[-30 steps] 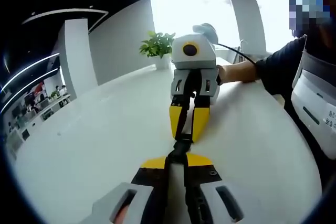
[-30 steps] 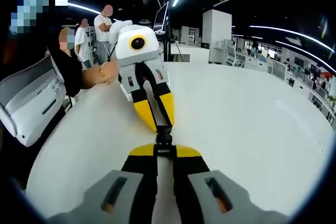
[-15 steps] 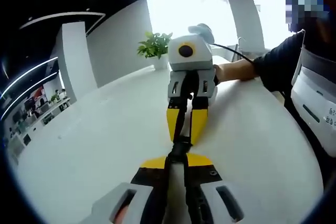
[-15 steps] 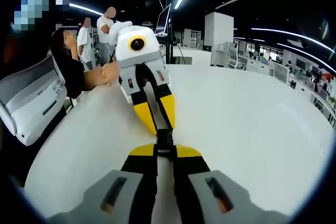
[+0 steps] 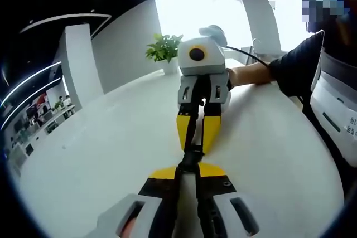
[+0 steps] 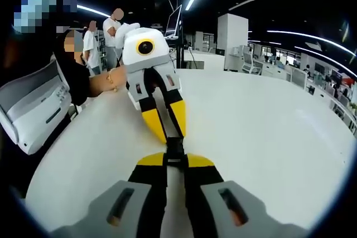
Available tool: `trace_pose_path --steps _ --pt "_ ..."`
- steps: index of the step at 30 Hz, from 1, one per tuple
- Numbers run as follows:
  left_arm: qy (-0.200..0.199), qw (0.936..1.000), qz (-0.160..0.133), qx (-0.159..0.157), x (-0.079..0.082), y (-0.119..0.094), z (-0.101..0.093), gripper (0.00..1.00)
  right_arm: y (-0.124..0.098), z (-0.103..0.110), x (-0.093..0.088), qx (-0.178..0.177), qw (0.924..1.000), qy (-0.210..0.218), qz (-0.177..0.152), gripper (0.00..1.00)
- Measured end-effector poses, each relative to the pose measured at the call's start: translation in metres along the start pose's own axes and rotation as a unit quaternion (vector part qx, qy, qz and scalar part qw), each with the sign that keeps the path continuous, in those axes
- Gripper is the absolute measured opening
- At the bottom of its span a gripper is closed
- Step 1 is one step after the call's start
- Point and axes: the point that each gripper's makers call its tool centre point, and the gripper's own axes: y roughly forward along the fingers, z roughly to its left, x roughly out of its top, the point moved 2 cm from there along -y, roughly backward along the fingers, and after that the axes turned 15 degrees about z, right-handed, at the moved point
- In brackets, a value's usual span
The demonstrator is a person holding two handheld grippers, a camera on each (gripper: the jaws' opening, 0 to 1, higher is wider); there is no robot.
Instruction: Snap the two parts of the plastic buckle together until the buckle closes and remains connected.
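Buckle held tip to tip between two clamped grippers over the white table

Taking the buckle (image 5: pixel 191 157) as the landmark: on its near side in the left gripper view, the left gripper (image 5: pixel 187 172) has its yellow jaws pinched shut on a black strap end; on its far side the right gripper (image 5: pixel 196 137) is likewise closed on the other half, so the two tips almost touch with the small black buckle (image 6: pixel 174 150) between them, lifted just above the table (image 5: pixel 100 137). Whether the halves are latched is too small to tell. My worry: if the halves meet slightly twisted, pushing could slip a strap out of the narrow grip or jam the prongs. Beyond the buckle stand a potted plant (image 5: pixel 165 48) and the person's sleeve (image 5: pixel 293 68), well apart; nothing blocks the straight push
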Motion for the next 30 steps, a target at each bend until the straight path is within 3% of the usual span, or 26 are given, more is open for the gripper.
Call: trace_pose_path --steps 14,20,25,30 --pt "-0.011 0.9999 0.002 -0.004 0.0 -0.004 -0.002 0.11 0.004 0.001 -0.001 0.006 1.0 -0.006 0.002 0.1" --pt "0.015 0.9997 0.003 0.017 0.003 -0.007 0.0 0.12 0.004 -0.002 0.0 0.003 0.9999 -0.01 0.006 0.1" --pt "-0.018 0.9977 -0.048 0.043 0.017 -0.025 0.017 0.16 -0.001 -0.009 0.006 -0.003 0.9999 -0.01 0.002 0.11" --pt "-0.041 0.9942 -0.074 0.065 0.021 -0.043 0.034 0.16 -0.005 -0.029 0.011 -0.015 0.9999 -0.008 -0.001 0.11"
